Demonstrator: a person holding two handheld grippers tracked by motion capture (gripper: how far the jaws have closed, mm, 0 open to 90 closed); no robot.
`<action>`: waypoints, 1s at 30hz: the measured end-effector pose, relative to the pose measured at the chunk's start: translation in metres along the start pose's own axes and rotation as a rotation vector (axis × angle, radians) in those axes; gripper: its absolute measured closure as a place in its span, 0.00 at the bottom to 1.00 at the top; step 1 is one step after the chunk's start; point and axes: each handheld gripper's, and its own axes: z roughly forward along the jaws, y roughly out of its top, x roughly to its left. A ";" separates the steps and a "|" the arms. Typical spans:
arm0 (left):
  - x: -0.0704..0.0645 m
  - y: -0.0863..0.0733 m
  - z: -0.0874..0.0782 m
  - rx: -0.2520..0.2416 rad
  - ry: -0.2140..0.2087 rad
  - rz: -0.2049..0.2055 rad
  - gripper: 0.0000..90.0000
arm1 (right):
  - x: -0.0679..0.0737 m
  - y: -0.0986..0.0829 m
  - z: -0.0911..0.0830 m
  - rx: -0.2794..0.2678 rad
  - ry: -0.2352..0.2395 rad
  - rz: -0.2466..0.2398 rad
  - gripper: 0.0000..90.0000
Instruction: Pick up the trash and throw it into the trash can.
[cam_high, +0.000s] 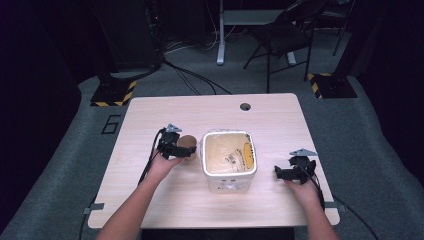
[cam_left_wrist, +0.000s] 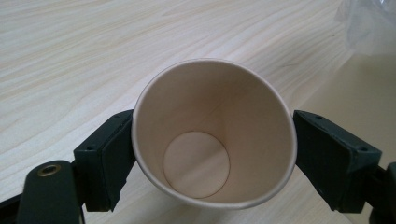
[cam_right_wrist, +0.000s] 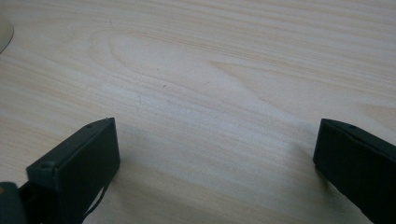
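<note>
Broadly, the wooden table (cam_high: 150, 195) carries a white bin (cam_high: 229, 161) at its middle, with a paper cup (cam_left_wrist: 214, 135) just beside the bin's left wall. The left gripper (cam_left_wrist: 212, 158) is clamped on the cup's sides. Well apart at the right, the right gripper (cam_right_wrist: 215, 154) rests with jaws spread over bare wood.

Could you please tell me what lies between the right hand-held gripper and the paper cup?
In the high view, the lined bin stands between the right hand-held gripper and the paper cup.

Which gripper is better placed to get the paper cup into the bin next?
Left. The left gripper already has its fingers clamped on the paper cup, right beside the bin. The right gripper is open, holding nothing, on the bin's far side.
</note>
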 end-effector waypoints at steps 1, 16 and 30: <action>0.000 0.000 -0.001 0.002 -0.001 0.002 0.19 | 0.000 0.000 0.000 0.000 0.000 0.000 0.00; 0.004 0.011 -0.038 -0.021 -0.003 0.027 0.20 | 0.000 0.000 0.000 0.000 0.000 0.000 0.00; -0.008 0.031 -0.074 -0.029 -0.045 0.077 0.20 | 0.000 0.000 0.000 0.000 0.000 0.000 0.00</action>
